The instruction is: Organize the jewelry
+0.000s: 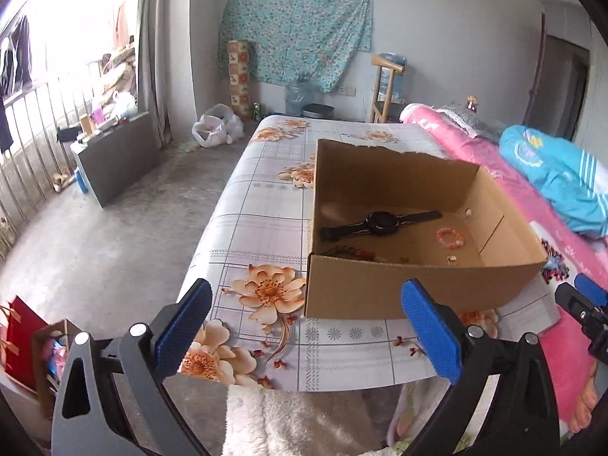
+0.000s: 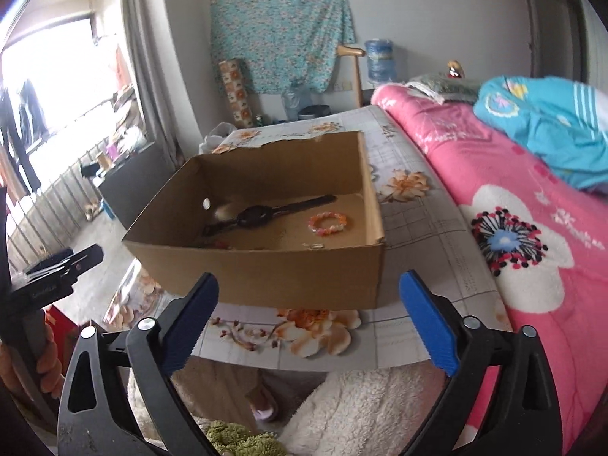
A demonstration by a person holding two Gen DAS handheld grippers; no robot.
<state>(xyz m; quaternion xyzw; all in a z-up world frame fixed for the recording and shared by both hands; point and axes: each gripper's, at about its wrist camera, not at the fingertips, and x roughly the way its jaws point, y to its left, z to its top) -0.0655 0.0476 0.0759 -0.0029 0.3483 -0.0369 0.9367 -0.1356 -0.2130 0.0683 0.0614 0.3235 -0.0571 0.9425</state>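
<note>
Both grippers, left [image 1: 306, 336] and right [image 2: 307, 328], are being held wide and empty at the table's [image 1: 266, 205] near edge; watch [image 1: 380, 222] and bracelet [image 1: 450, 237] are lying in the box [image 1: 418, 288]; placing seems done; next, any pieces left are to be found

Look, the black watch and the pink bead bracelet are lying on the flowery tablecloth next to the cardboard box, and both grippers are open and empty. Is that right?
Not quite. The black watch and pink bead bracelet lie inside the cardboard box, not beside it on the flowery tablecloth; the right wrist view shows this. The left gripper and right gripper are indeed open and empty.

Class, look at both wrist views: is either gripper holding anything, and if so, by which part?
Nothing is held. The left gripper and right gripper both stand open and empty, short of the cardboard box.
</note>
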